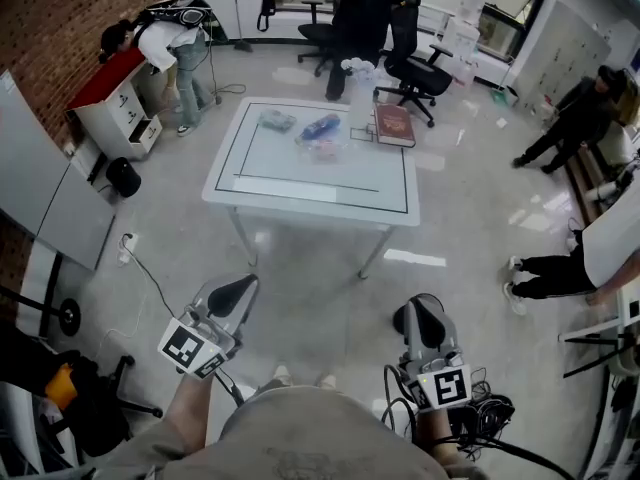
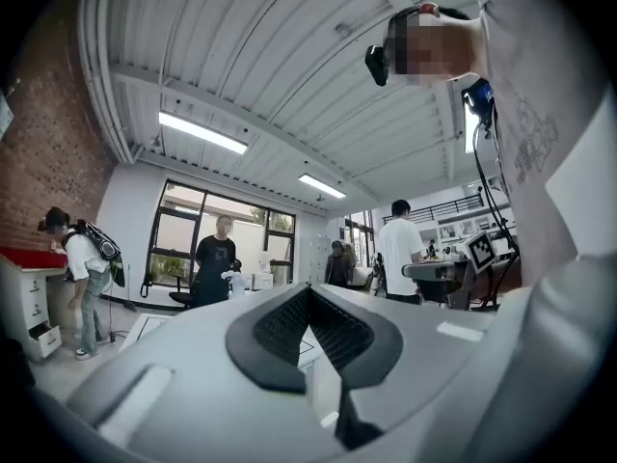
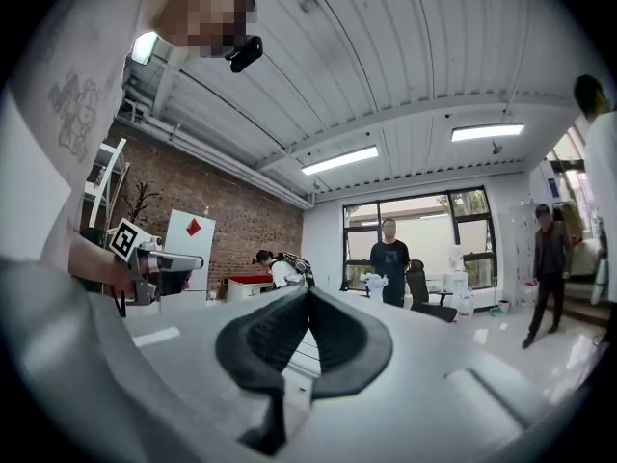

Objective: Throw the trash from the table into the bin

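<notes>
Both sets of tongs are sitting level and low in front of the person. The left tongs (image 2: 308, 293) are pressed together at the tip with nothing between the pads, and the right tongs (image 3: 308, 293) are doing the same, closed and empty. From the head view the left tongs (image 1: 244, 282) and right tongs (image 1: 421, 302) are hanging well short of the white counter (image 1: 300, 191), with a broad strip of bare grey floor (image 1: 320, 258) lying open between them and its near edge. The trash is waiting at the far end of the counter: a clear wrapper (image 1: 276, 120) on the left and a crumpled clear bag with blue in it (image 1: 322, 129) just beside it. A reddish-brown book (image 1: 394, 125) is resting near the far right corner, while the near half of the top is showing only its black border line. Over at the brick wall a white cabinet (image 1: 118, 108) is standing with one drawer (image 1: 146, 129) pulled out, though its contents are too small to tell, and a person in a white top (image 1: 170, 48) is bending over it. A person in black (image 1: 360, 8) is standing past the counter's far edge beside black office chairs (image 1: 415, 53). Two more people are crowding the right side, and a tangle of cables (image 1: 485, 410) is lying on the floor by the right tongs.
</notes>
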Available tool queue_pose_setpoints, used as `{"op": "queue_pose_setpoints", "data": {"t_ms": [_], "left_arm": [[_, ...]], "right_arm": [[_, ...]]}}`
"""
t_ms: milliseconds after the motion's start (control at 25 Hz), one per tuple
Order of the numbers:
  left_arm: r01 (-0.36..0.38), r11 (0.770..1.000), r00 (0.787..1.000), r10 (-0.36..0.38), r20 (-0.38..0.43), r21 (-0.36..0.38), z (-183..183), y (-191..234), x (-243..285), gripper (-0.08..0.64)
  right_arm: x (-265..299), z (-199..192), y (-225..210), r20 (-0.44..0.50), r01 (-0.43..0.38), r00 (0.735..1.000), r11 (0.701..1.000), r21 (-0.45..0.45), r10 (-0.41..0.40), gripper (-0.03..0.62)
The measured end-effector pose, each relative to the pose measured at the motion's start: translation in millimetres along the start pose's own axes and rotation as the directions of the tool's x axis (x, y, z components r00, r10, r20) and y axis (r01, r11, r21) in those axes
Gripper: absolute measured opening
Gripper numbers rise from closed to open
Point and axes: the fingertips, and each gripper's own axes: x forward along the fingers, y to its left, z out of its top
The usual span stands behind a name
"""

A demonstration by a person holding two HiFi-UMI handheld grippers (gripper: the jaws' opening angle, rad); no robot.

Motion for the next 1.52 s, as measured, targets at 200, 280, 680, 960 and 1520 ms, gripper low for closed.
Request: {"op": "queue_pose_setpoints", "data": {"t_ms": [200,280,680,960,1520], "left_arm": [[-0.008,1.0,1.0,0.008,-0.012,0.012,-4,-2,2,0.0],[-0.008,1.0,1.0,0.008,-0.017,0.018,-4,-4,3,0.0],[-0.023,0.999,0.999,0.024,-0.038,0.03,-6,-10,12,0.0],[-0.041,0.999,0.997,0.043,-0.059,0.025,-11,-21,21,0.0],[-0.091,0.994,0.993,0.095,-0.072,0.055,-15,-57,44,0.0]], "right_arm": [[-2,0,-5,0.012,-0.001,1.0,1.0,0.007,0.001,0.002],[-2,0,-6,0.016,-0.005,1.0,1.0,0.012,0.005,0.002],[-4,-8,-17,-0.006,-0.017,1.0,1.0,0.008,0.017,0.002],[-12,-12,-34,-0.006,-0.009,1.0,1.0,0.022,0.009,0.002],[-32,-16,-78,0.017,-0.04,0.999,0.999,0.029,0.039,0.002]]}}
